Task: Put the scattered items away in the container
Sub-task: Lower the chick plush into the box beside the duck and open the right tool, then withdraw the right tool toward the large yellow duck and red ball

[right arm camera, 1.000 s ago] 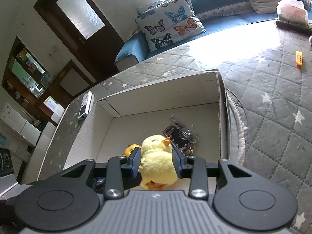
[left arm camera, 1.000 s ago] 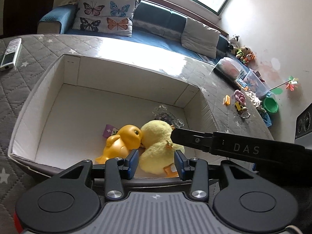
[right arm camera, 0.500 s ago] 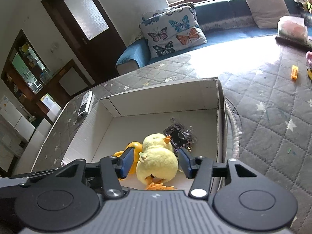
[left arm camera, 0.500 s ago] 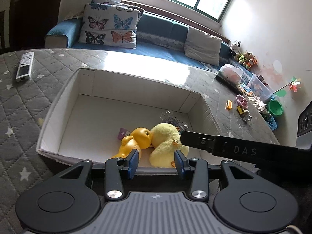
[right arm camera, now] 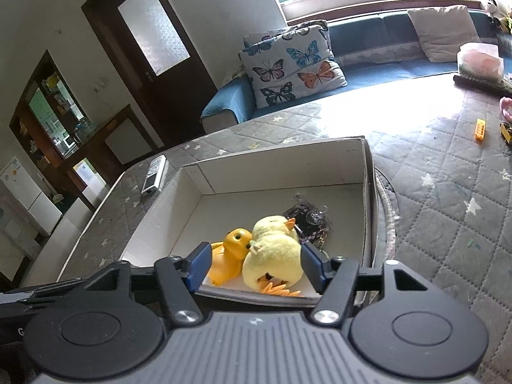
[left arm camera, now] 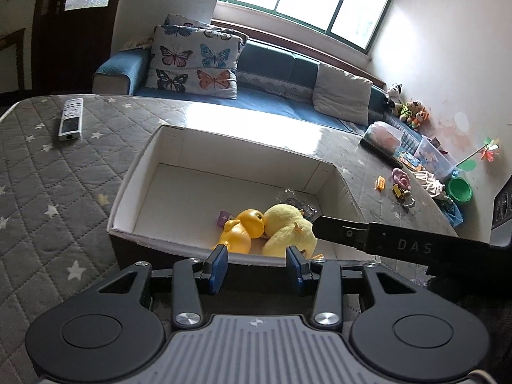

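Note:
A white cardboard box (left arm camera: pixel 134 188) (right arm camera: pixel 368 172) stands on the grey quilted surface. Inside lie an orange plastic duck (left arm camera: pixel 241 230) (right arm camera: pixel 228 256), a yellow plush chick (left arm camera: pixel 288 230) (right arm camera: pixel 272 252), a clear packet with dark contents (left arm camera: pixel 294 200) (right arm camera: pixel 307 217) and a small purple item (left arm camera: pixel 223 217). My left gripper (left arm camera: pixel 257 267) is open and empty, just outside the box's near wall. My right gripper (right arm camera: pixel 256 264) is open, above the near wall, with the chick lying loose between its fingers' line of sight. The right tool's black body (left arm camera: pixel 400 246) crosses the left wrist view.
A remote control (left arm camera: pixel 71 119) (right arm camera: pixel 154 176) lies left of the box. Small toys, an orange block (left arm camera: pixel 380 183) (right arm camera: pixel 480 129), a yellow toy car (left arm camera: pixel 398 190) and a pink item (left arm camera: pixel 401 177), lie on the quilt to the right. A blue sofa with butterfly cushions (left arm camera: pixel 195 64) stands behind.
Both grippers have pulled back and up from the box. The right gripper's fingers have spread wider, and the chick stays lying in the box beside the duck.

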Demonstrator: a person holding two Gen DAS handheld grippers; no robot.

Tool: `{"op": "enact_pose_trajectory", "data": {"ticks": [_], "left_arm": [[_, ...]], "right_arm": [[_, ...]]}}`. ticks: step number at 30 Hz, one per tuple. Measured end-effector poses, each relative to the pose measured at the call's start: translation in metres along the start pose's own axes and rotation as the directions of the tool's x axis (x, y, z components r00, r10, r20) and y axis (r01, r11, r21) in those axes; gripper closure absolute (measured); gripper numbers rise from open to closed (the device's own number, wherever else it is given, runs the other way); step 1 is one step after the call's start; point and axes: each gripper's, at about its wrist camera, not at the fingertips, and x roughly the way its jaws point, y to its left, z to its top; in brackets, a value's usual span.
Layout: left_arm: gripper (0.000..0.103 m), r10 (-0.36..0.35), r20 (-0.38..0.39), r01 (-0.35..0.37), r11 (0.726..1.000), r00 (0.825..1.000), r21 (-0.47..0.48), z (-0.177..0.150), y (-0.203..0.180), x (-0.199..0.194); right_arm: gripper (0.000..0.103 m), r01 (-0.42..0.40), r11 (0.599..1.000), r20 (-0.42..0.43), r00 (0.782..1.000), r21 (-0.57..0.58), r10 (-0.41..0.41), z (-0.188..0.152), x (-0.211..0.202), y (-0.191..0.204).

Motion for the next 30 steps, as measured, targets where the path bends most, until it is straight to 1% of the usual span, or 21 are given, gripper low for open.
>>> {"op": "enact_pose_trajectory", "data": {"ticks": [1, 6, 8, 12, 18, 22, 25, 30], "left_arm": [[0.060, 0.002, 0.002, -0.002, 1.000, 1.000, -0.001, -0.002, 0.001, -0.002], [0.060, 0.016, 0.018, -0.016, 1.000, 1.000, -0.005, -0.015, 0.004, -0.017], [0.060, 0.023, 0.023, -0.023, 1.000, 0.999, -0.007, -0.020, 0.005, -0.022], [0.061, 0.036, 0.029, -0.035, 0.999, 0.999, -0.021, -0.030, 0.010, -0.032], [0.060, 0.050, 0.033, -0.048, 0.998, 0.998, -0.033, -0.043, 0.013, -0.043], [0.060, 0.063, 0.035, -0.062, 0.997, 0.997, -0.037, -0.053, 0.015, -0.050], [0.060, 0.076, 0.040, -0.075, 0.996, 0.996, -0.040, -0.060, 0.016, -0.056], [0.060, 0.078, 0.036, -0.075, 0.995, 0.996, -0.070, -0.075, 0.024, -0.069]], "right_arm": [[0.033, -0.001, 1.000, 0.004, 1.000, -0.002, 0.001, -0.002, -0.002, 0.001], [0.032, -0.008, 1.000, 0.025, 1.000, -0.021, 0.008, -0.010, -0.012, 0.009], [0.028, -0.008, 0.999, 0.030, 0.999, -0.033, 0.009, -0.013, -0.016, 0.013], [0.026, -0.006, 0.998, 0.040, 0.999, -0.057, 0.008, -0.019, -0.021, 0.019], [0.024, -0.026, 0.998, 0.025, 0.999, -0.060, 0.027, -0.032, -0.022, 0.027], [0.020, -0.028, 0.997, 0.012, 1.000, -0.073, 0.029, -0.040, -0.021, 0.032], [0.020, -0.033, 0.996, 0.001, 0.999, -0.079, 0.033, -0.046, -0.021, 0.035], [0.020, -0.048, 0.995, -0.022, 0.999, -0.084, 0.046, -0.052, -0.018, 0.038]]}}
